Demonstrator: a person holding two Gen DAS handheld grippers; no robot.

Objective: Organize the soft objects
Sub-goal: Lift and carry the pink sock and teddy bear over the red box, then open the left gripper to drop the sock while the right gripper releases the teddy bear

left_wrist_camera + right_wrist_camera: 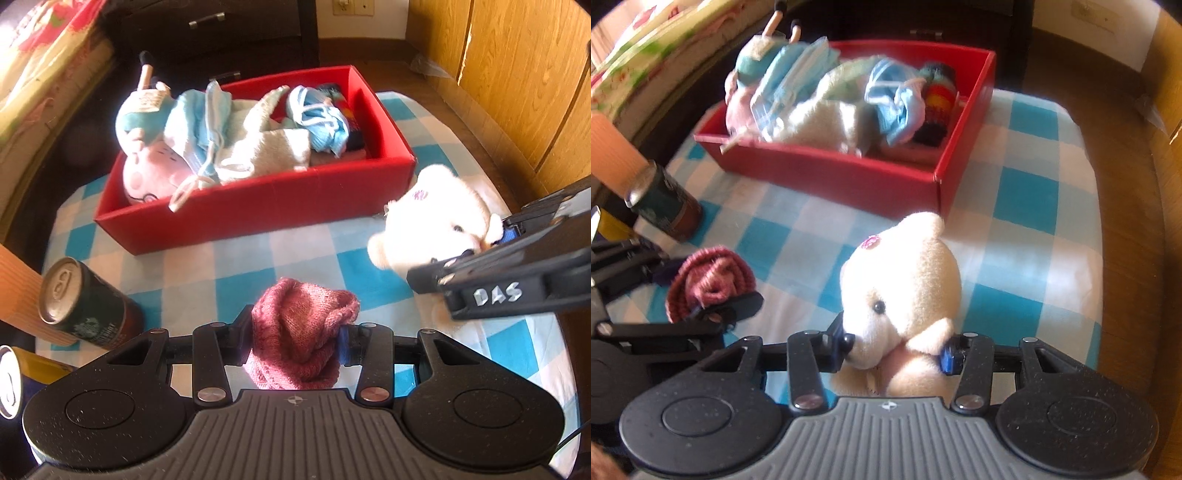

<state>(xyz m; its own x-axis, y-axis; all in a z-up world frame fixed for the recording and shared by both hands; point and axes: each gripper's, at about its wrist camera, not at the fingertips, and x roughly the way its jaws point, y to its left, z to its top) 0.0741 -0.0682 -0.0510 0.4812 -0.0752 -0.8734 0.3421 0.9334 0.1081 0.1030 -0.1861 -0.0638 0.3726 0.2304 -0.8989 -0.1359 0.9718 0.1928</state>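
A pink knitted piece (303,332) hangs bunched between the jaws of my left gripper (295,343), which is shut on it above the blue-and-white checked cloth (240,266). A cream teddy bear (905,280) with a pink mark on its head is clamped at the neck by my right gripper (894,347). In the left wrist view the bear (432,218) and right gripper (469,251) are at the right. A red box (258,199) behind them holds a pink plush, blue face masks, a white towel and dark socks, piled above its rim.
A dark drink can (85,306) stands at the left near an orange ribbed object (14,288). Another can top (7,384) shows at the far left edge. Wooden cupboard doors (517,74) line the right, dark drawers (221,29) the back, and a floral bed cover (44,55) the left.
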